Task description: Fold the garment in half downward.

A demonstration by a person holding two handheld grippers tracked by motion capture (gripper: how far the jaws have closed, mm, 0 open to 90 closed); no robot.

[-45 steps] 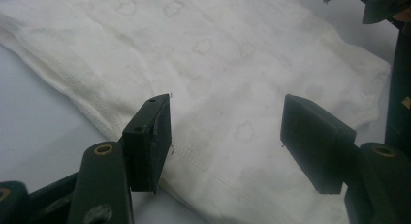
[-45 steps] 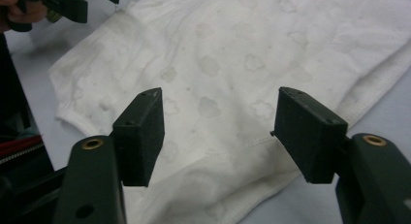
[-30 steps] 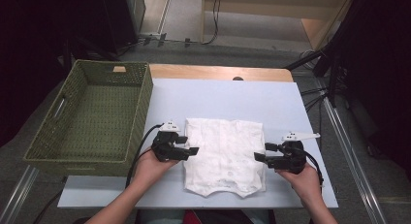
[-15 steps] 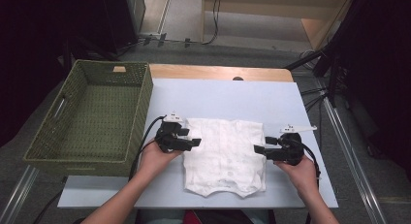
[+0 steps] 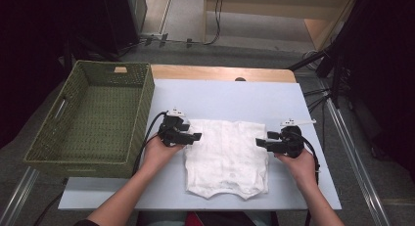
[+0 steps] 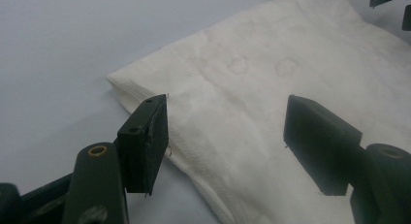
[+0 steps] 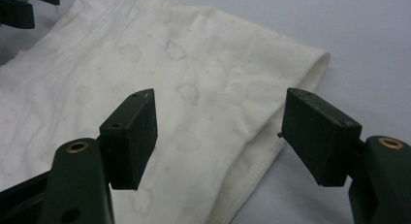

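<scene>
White folded garment (image 5: 227, 157) lies flat near the table's (image 5: 313, 187) near edge; left gripper (image 5: 195, 136) and right gripper (image 5: 259, 142) hover over its side edges, jaws apart, grasping nothing, the right's just narrowing.

Both grippers have been carried up the table along the cloth's (image 5: 226, 157) sides: the left gripper (image 5: 195, 137) from the lower left edge toward the upper left corner, the right gripper (image 5: 262, 143) likewise on the right. The right jaws have just been narrowed slightly, nothing gripped.
</scene>
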